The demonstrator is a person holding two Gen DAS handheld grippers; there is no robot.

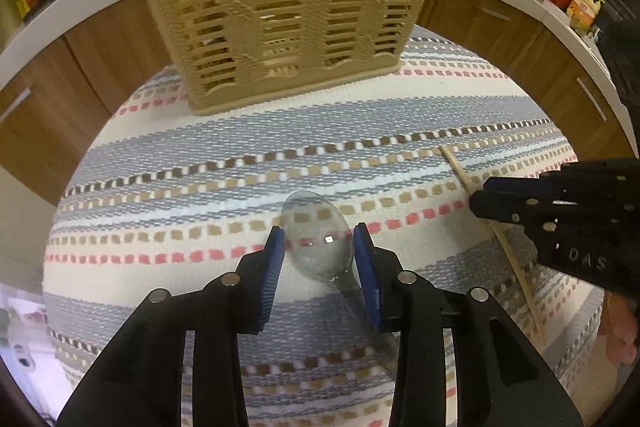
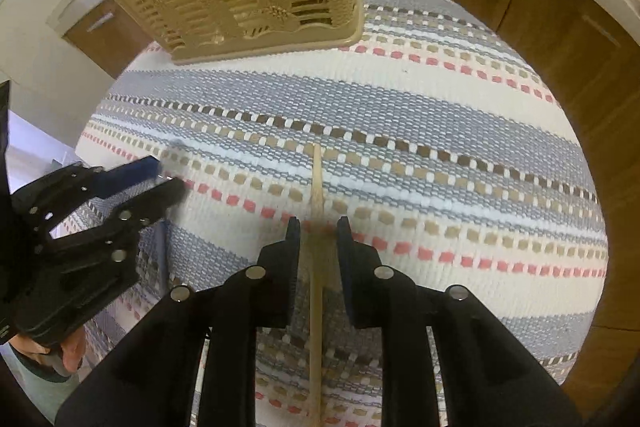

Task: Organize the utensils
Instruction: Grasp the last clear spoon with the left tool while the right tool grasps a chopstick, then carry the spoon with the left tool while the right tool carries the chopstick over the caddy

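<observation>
The left hand-held gripper (image 1: 318, 241) straddles the bowl of a clear plastic spoon (image 1: 316, 239) that lies on the striped woven cloth (image 1: 200, 147) covering the surface. Its blue pads (image 1: 276, 255) sit right at the bowl's edges, though whether they actually press on it is hard to tell from this angle. The right hand-held gripper (image 2: 318, 231) has its jaws slightly parted around a thin wooden stick (image 2: 317, 187), with a visible gap on each side, so nothing is clamped; the stick lies flat on the cloth. A tan slotted plastic basket (image 1: 280, 7) stands on the cloth beyond both utensils, well apart from them.
</observation>
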